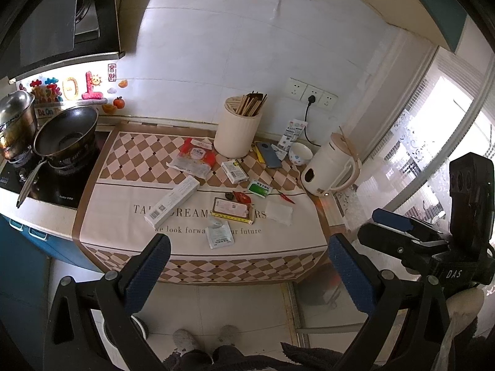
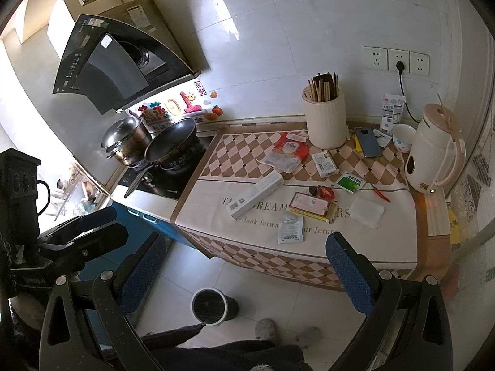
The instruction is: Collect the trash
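— Why are you holding both grippers back from the counter?

— I'd say nothing is chosen yet. My left gripper [image 1: 247, 266] and right gripper [image 2: 244, 266] both hang with fingers spread wide, empty, short of the checkered cloth [image 1: 130, 151]. The bin [image 2: 210, 306] stands on the floor below its near edge.

— Where's the trash?

— Scattered mid-cloth: a white sachet [image 1: 220, 235] nearest me, a folded tissue [image 1: 278, 211], a red wrapper [image 1: 195, 157].

— And the long white box [image 1: 176, 201]?

— Flat, long axis diagonal, barcode end toward me, far end pointing at the chopstick holder [image 1: 236, 131].
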`<state>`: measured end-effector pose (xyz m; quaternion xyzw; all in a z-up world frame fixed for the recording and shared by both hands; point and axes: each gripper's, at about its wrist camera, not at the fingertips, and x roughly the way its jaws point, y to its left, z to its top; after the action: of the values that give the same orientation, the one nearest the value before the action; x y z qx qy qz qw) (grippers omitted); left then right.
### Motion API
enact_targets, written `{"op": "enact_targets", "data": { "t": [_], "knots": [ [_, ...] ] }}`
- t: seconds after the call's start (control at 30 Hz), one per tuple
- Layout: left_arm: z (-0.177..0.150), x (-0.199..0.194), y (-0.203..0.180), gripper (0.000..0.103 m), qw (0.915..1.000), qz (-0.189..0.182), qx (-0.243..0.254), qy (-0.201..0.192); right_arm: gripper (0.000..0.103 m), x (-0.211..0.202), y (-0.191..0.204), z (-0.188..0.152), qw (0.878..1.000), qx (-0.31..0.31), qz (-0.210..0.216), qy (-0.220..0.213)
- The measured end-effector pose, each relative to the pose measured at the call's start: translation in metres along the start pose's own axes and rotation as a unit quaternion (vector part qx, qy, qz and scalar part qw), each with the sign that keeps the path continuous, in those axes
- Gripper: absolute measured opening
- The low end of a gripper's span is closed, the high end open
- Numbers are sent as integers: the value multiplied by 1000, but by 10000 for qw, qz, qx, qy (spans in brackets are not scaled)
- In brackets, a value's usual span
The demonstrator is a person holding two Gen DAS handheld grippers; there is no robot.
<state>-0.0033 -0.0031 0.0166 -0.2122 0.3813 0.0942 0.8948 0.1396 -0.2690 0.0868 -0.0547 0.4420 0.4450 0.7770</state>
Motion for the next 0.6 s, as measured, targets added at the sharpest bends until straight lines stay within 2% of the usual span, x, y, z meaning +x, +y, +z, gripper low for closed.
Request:
{"op": "enact_targets", "data": {
  "t": [0.53,0.6],
  "knots": [
    [5,0,-5,103,10000,28,-13,3,103,-1,0,1,10000,-12,30,2],
    [-2,1,-8,103,10000,13,12,-3,103,-2,1,3,10000,-19,48,11]
  ]
}}
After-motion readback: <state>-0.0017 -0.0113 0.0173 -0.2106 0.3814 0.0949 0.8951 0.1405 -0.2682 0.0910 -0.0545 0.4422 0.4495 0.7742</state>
